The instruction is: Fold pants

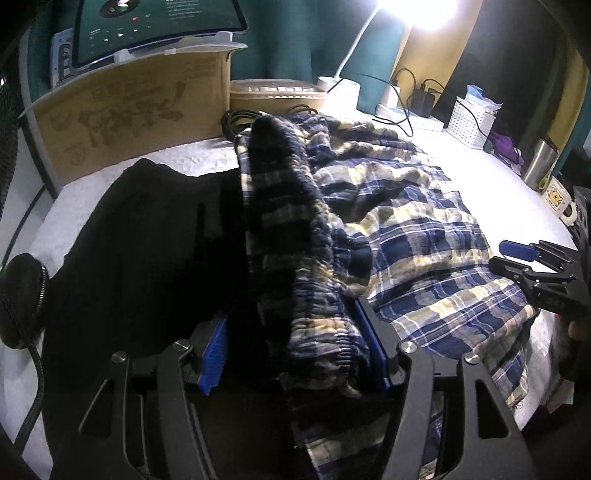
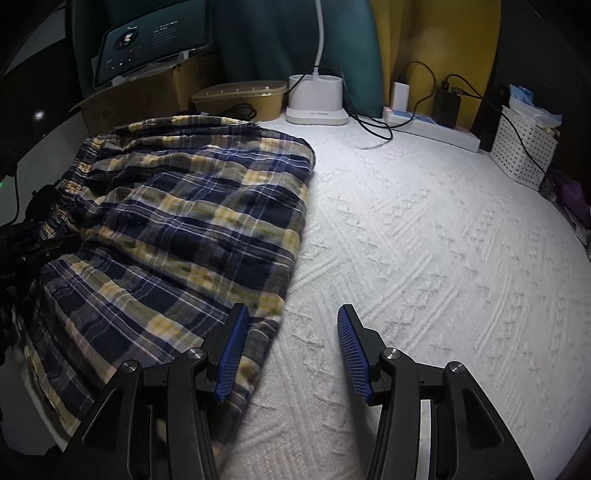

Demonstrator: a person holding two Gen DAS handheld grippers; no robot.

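Observation:
The plaid pants (image 1: 406, 221) lie folded on the white textured cover (image 2: 424, 258). Their gathered waistband (image 1: 317, 295) runs away from my left gripper (image 1: 291, 350) and lies between its jaws. It rests against the right pad, while the left pad's blue face shows bare beside a dark gap. My right gripper (image 2: 291, 332) stands open and low at the pants' (image 2: 177, 221) near right edge. Its left finger (image 2: 232, 347) is over the plaid hem, its right finger (image 2: 351, 350) over the bare cover, nothing between them. It also shows in the left wrist view as the right gripper (image 1: 517, 266).
A black garment (image 1: 140, 258) lies left of the pants. Along the back stand a cardboard box (image 1: 129, 110) with a tablet (image 1: 155, 26), a tan container (image 2: 240, 96), a lamp base (image 2: 316, 99), a power strip (image 2: 432, 127) with cables and a white basket (image 2: 524, 155). A mug (image 1: 557, 201) stands right.

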